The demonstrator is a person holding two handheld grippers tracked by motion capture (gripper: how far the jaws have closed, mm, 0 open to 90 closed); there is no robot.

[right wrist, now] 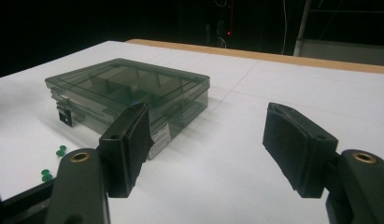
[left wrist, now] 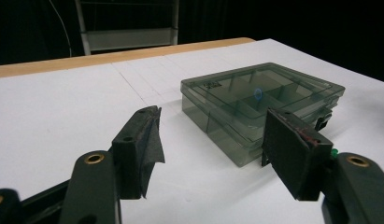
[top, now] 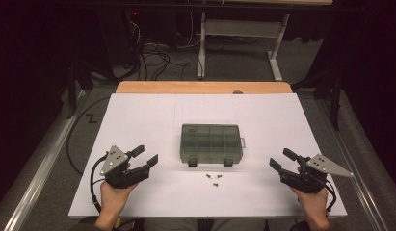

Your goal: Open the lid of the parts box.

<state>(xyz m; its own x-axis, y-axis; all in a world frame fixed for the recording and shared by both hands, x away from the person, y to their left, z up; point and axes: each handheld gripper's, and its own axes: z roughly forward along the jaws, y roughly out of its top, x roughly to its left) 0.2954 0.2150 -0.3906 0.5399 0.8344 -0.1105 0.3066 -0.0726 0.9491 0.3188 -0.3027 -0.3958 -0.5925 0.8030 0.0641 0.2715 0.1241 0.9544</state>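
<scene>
A clear, smoke-tinted plastic box with inner dividers sits flat near the middle of the white table, its lid shut and two dark latches on the side facing the person. Just in front of that side, a few small green pushpins lie loose on the table — close to the box but not touching it.

The left tool rests low over the table to the left of the box, held in the person's left hand, with its jaws spread wide and nothing between them. In the left gripper view the two black jaws stand well apart, and the box lies beyond them, nearer the right-hand jaw.

The right tool is held in the right hand on the other side, about level with the left one and well apart from the box. Its jaws are also wide and empty. In the right gripper view the box lies beyond the left-hand jaw, and the pushpins show at the lower left.

A strip of bare wood runs along the far edge of the table — beyond it, cables lie on the floor beside a metal frame.
</scene>
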